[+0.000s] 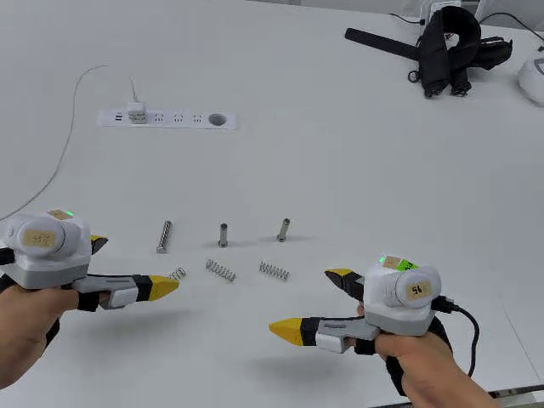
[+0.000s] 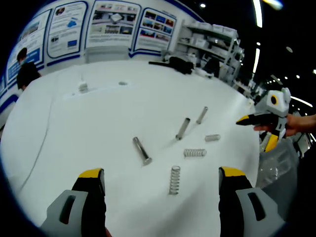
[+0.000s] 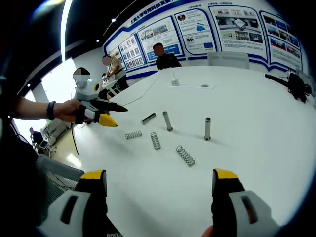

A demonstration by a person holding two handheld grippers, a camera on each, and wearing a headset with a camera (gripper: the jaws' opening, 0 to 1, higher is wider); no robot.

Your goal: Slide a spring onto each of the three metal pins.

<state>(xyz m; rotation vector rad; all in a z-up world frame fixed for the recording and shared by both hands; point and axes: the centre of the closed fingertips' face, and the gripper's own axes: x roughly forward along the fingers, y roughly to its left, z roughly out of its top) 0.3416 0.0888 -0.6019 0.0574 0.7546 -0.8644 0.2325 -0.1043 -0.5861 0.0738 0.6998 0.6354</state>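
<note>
Near edge of the bench (image 1: 340, 170): two hands, one tool each. The left hand (image 1: 30, 319) grips the left tool (image 1: 136, 263). Its jaws are spread wide with nothing between them, and the yellow tips point toward mid-bench. The right hand (image 1: 421, 357) grips the right tool (image 1: 312, 301), jaws likewise spread and empty, with a black lead trailing from its rear.

Just beyond the tools, three springs lie flat in a row. The left spring (image 1: 178, 274) sits just beside one yellow tip of the left tool; contact unclear. The middle spring (image 1: 220, 270) and right spring (image 1: 274, 270) lie apart from both tools. None is on a pin.

Behind the springs is a row of three metal pins. The left pin (image 1: 164, 236) lies on its side. The middle pin (image 1: 223, 235) and right pin (image 1: 283, 229) stand upright.

Farther back, toward the far left: a white power strip (image 1: 166, 118) with a plug (image 1: 136, 110) seated in it, and a thin cable (image 1: 68, 144) curving to the left edge. Far right corner: black strapped gear (image 1: 450, 38).
</note>
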